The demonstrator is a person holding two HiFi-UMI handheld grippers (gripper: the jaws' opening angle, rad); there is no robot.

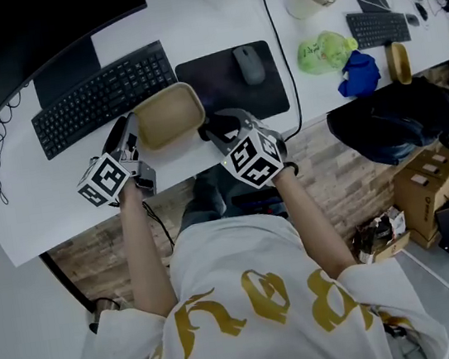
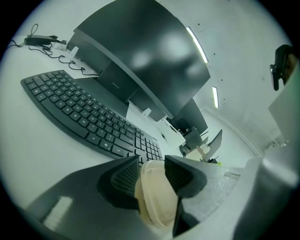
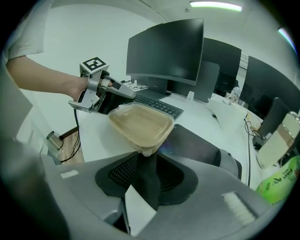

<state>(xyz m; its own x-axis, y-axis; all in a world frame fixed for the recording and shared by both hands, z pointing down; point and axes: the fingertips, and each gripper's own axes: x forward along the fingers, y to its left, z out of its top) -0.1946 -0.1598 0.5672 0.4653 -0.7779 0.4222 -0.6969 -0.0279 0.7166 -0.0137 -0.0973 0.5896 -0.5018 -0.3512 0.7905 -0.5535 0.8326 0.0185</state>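
Note:
A tan, lidded plastic container [image 1: 169, 114] hangs just above the white desk [image 1: 60, 199], between the two grippers. My left gripper [image 1: 132, 131] is shut on its left rim; in the left gripper view the container's edge [image 2: 157, 197] sits pinched between the ribbed pads [image 2: 124, 180]. My right gripper [image 1: 210, 128] is shut on the container's right corner. In the right gripper view the container [image 3: 140, 124] stretches away from the jaws toward the left gripper [image 3: 117, 91] at its far side.
A black keyboard [image 1: 103, 96] lies behind the container, with a mouse [image 1: 248, 64] on a dark pad [image 1: 232, 90] to its right and a monitor [image 1: 19, 38] at the back left. A green bag [image 1: 324, 52], blue cloth [image 1: 359, 72] and second keyboard [image 1: 377, 26] lie further right. Cardboard boxes [image 1: 430, 185] stand on the floor.

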